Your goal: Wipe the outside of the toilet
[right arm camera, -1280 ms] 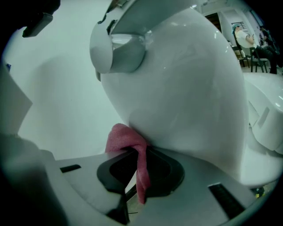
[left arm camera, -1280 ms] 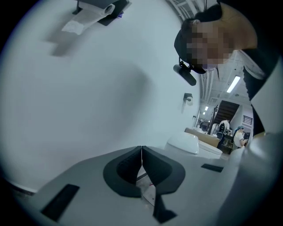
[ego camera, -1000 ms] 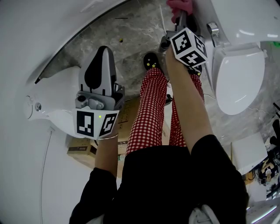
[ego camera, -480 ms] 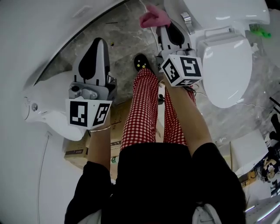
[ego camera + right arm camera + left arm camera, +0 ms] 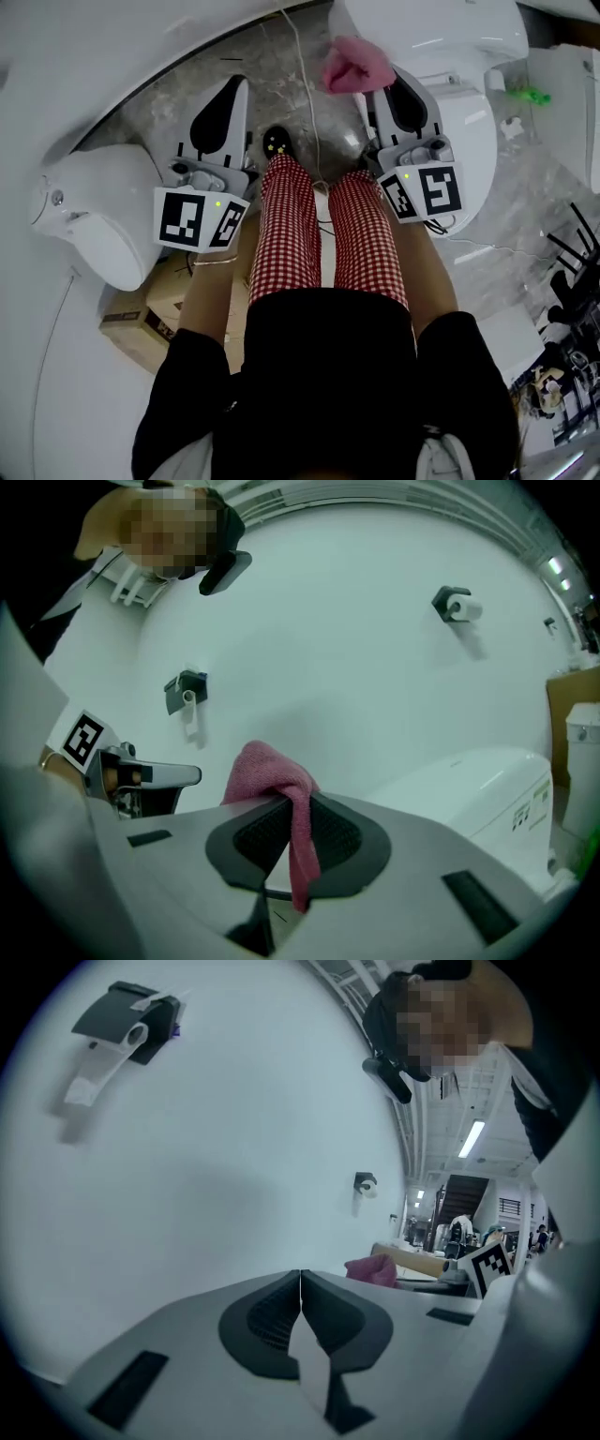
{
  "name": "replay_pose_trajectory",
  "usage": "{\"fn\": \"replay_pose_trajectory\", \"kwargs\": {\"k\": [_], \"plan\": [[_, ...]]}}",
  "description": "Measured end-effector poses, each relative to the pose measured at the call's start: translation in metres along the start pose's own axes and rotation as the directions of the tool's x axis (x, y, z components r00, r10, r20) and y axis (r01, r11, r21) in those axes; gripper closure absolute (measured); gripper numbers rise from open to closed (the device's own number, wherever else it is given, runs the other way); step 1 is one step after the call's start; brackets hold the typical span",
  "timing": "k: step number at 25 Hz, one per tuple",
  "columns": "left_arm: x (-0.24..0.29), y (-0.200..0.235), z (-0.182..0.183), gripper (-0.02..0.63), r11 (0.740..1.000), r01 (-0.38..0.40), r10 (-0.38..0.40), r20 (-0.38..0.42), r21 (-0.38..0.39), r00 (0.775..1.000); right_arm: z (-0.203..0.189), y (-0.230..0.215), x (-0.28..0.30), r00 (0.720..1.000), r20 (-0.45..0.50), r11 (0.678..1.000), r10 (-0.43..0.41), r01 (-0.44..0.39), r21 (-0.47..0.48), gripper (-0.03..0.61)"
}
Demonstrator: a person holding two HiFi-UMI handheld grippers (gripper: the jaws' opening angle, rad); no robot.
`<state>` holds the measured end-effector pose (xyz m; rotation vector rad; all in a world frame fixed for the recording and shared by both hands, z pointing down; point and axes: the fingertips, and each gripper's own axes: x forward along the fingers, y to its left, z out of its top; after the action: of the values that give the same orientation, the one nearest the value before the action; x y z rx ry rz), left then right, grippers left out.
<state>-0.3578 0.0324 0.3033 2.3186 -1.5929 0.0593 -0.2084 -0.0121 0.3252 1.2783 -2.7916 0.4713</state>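
Note:
My right gripper (image 5: 386, 86) is shut on a pink cloth (image 5: 356, 66), held up in the air above a white toilet (image 5: 469, 28) whose closed lid (image 5: 478, 122) lies at the right of the head view. In the right gripper view the pink cloth (image 5: 277, 789) is pinched between the jaws and a strip of it hangs down; the toilet's tank (image 5: 469, 789) shows beyond, apart from the cloth. My left gripper (image 5: 225, 103) is shut with nothing in it, raised over the floor; in the left gripper view the left gripper (image 5: 300, 1283) faces a white wall.
A second white toilet (image 5: 89, 225) stands at the left of the head view, with cardboard boxes (image 5: 150, 314) beside it. The person's legs in red checked trousers (image 5: 309, 234) stand between the grippers. Paper holders (image 5: 455, 604) hang on the wall. A cable (image 5: 305, 84) runs over the marble floor.
The right gripper has come up and away from the toilet with the pink cloth. The left gripper rose a little. The head view has swung so the right toilet sits further left.

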Motion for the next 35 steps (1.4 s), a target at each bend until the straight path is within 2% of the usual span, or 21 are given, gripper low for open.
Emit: {"fn": "replay_pose_trajectory", "kwargs": {"k": [4, 7, 13, 16, 18, 22, 25, 27, 30, 35], "plan": [[0.003, -0.037, 0.017, 0.603, 1.000, -0.016, 0.016, 0.027, 0.007, 1.000, 0.037, -0.013, -0.031, 0.999, 0.000, 0.998, 0.047, -0.047, -0.052, 0.518], [0.008, -0.074, 0.033, 0.603, 1.000, 0.005, -0.005, 0.038, 0.006, 0.999, 0.065, -0.022, -0.060, 0.997, 0.017, 0.996, 0.072, -0.071, -0.056, 0.518], [0.006, -0.144, 0.055, 0.603, 0.995, 0.084, -0.082, -0.034, 0.062, 0.996, 0.115, -0.020, -0.117, 0.977, 0.045, 0.975, 0.208, -0.203, -0.091, 0.518], [0.011, -0.169, 0.082, 0.603, 0.995, 0.068, -0.068, 0.002, 0.072, 0.998, 0.139, -0.025, -0.141, 0.968, 0.085, 0.971, 0.237, -0.232, -0.066, 0.518], [0.016, -0.187, 0.102, 0.603, 0.996, 0.066, -0.069, 0.040, 0.064, 0.997, 0.152, -0.034, -0.156, 0.968, 0.099, 0.973, 0.229, -0.226, -0.039, 0.518], [0.016, -0.213, 0.142, 0.603, 0.990, 0.071, -0.083, 0.097, 0.118, 0.992, 0.174, -0.046, -0.174, 0.969, 0.120, 0.977, 0.214, -0.214, -0.016, 0.518], [0.013, -0.204, 0.164, 0.603, 0.996, 0.014, -0.027, 0.159, 0.085, 0.987, 0.186, -0.047, -0.176, 0.971, 0.123, 0.978, 0.207, -0.206, -0.020, 0.518], [0.018, -0.198, 0.176, 0.603, 0.996, -0.012, -0.005, 0.186, 0.091, 0.983, 0.189, -0.046, -0.175, 0.974, 0.114, 0.981, 0.195, -0.193, -0.028, 0.518], [0.032, -0.205, 0.192, 0.603, 0.988, 0.048, -0.076, 0.189, 0.147, 0.979, 0.198, -0.052, -0.175, 0.983, 0.116, 0.989, 0.145, -0.143, -0.021, 0.518], [0.059, -0.218, 0.200, 0.603, 0.971, 0.192, -0.215, 0.167, 0.141, 0.962, 0.222, -0.062, -0.172, 0.987, 0.152, 0.999, 0.051, -0.048, -0.023, 0.518]]}}
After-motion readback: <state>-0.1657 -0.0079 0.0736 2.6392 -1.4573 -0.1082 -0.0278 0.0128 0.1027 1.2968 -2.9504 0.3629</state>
